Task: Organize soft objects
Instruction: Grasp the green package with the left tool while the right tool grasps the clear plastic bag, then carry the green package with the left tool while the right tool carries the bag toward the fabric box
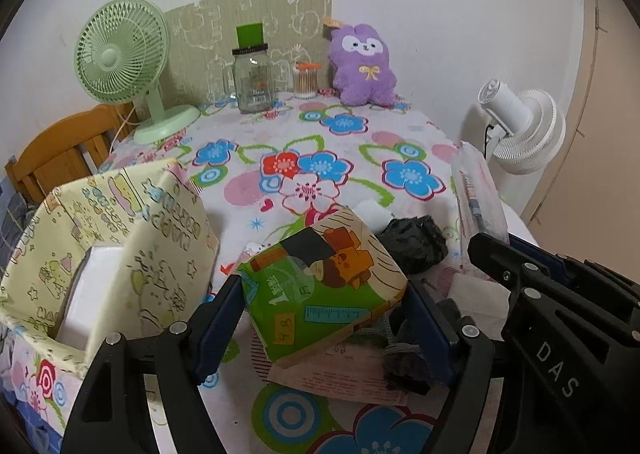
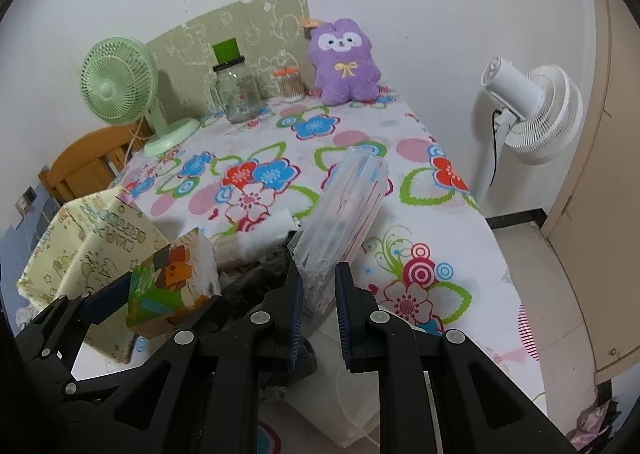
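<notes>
My left gripper [image 1: 324, 304] is shut on a colourful tissue pack [image 1: 326, 286] with a bear print and holds it above the table, beside the yellow patterned box [image 1: 120, 254]. The pack also shows in the right wrist view [image 2: 172, 282]. My right gripper [image 2: 318, 288] is shut on a clear plastic packet [image 2: 344, 205] that sticks up and away from me; it also shows in the left wrist view [image 1: 478, 209]. A black crumpled soft item [image 1: 416, 242] and a white piece [image 1: 372, 211] lie on the floral tablecloth [image 1: 320, 141] behind the pack.
A white block [image 1: 92, 294] sits inside the yellow box. At the back stand a green fan [image 1: 124, 65], a glass jar [image 1: 252, 81], a cotton swab tub [image 1: 306, 79] and a purple plush [image 1: 364, 65]. A white fan [image 2: 528, 113] stands right of the table. A paper sheet [image 1: 340, 374] lies below the pack.
</notes>
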`<state>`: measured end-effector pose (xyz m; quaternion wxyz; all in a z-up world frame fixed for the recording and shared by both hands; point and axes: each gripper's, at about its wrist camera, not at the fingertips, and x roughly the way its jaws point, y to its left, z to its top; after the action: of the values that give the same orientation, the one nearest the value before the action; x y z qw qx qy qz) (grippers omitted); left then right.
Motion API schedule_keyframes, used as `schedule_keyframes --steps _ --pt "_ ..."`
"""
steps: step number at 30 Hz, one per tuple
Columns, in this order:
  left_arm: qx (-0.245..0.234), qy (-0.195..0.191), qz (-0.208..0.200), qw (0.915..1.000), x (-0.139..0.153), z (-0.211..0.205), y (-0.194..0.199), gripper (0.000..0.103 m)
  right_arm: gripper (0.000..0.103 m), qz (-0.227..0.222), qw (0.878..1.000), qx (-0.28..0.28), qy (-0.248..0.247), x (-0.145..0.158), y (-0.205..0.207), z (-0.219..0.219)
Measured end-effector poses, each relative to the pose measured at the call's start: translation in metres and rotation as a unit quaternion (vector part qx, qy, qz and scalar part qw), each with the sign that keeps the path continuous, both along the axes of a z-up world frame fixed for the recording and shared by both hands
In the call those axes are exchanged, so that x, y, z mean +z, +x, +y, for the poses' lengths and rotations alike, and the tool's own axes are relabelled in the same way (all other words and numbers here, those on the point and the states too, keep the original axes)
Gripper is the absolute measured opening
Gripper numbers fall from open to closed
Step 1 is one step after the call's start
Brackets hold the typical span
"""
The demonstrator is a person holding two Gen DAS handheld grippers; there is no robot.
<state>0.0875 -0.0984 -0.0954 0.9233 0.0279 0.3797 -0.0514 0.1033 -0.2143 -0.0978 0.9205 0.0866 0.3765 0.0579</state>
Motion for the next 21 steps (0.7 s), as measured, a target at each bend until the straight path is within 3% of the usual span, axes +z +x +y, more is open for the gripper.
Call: schedule_keyframes --steps 21 --pt "-0.020 -0.004 -0.052 0.9984 0.059 0.007 -0.032 0.081 0.018 -0.059 0.998 0.015 -0.015 0.066 -0.037 0.017"
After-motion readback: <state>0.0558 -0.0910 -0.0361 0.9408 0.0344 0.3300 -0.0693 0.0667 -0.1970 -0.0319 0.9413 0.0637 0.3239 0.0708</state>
